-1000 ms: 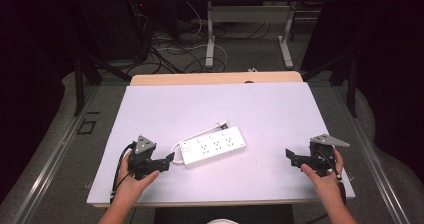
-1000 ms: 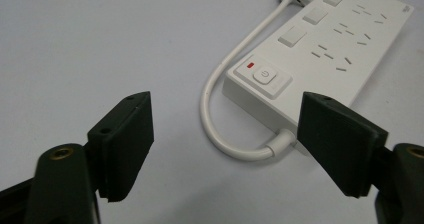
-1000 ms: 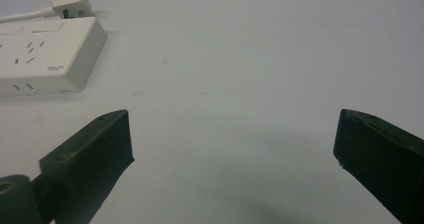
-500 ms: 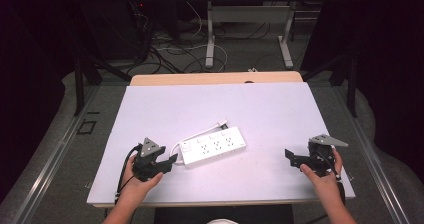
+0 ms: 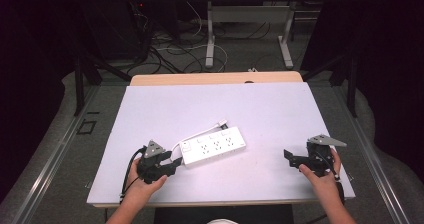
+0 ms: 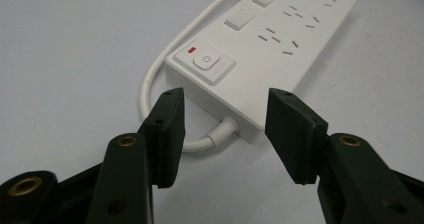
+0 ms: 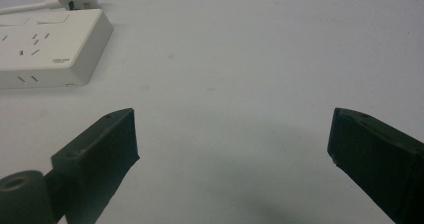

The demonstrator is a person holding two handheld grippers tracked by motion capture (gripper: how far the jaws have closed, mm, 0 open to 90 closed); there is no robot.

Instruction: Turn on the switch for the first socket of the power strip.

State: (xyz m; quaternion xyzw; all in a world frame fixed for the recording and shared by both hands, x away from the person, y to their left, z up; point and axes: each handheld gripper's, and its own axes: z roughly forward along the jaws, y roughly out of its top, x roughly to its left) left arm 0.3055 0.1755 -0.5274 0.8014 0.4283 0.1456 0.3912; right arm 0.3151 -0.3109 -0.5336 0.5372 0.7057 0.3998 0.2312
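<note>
A white power strip (image 5: 214, 145) lies at an angle on the white table, its switch end toward the left hand. Its cable (image 6: 155, 79) loops back to a plug (image 5: 222, 124) at its far end. My left gripper (image 5: 174, 164) sits at the switch end; in the left gripper view its jaws (image 6: 225, 106) flank the spot where the cable leaves the strip (image 6: 270, 39). They have just been closing, and a gap still shows on both sides. My right gripper (image 5: 289, 156) rests near the table's right front, jaws wide (image 7: 232, 134) over bare table, the strip (image 7: 45, 44) far off.
The white tabletop (image 5: 225, 104) has a wooden strip along its far edge (image 5: 215, 78). Beyond it are table legs and cables on the floor (image 5: 175, 44). A black cable trails from the left gripper over the front edge (image 5: 127, 181).
The left gripper has edged a little to the right, up to the strip's switch end. The right hand and gripper have stayed put.
</note>
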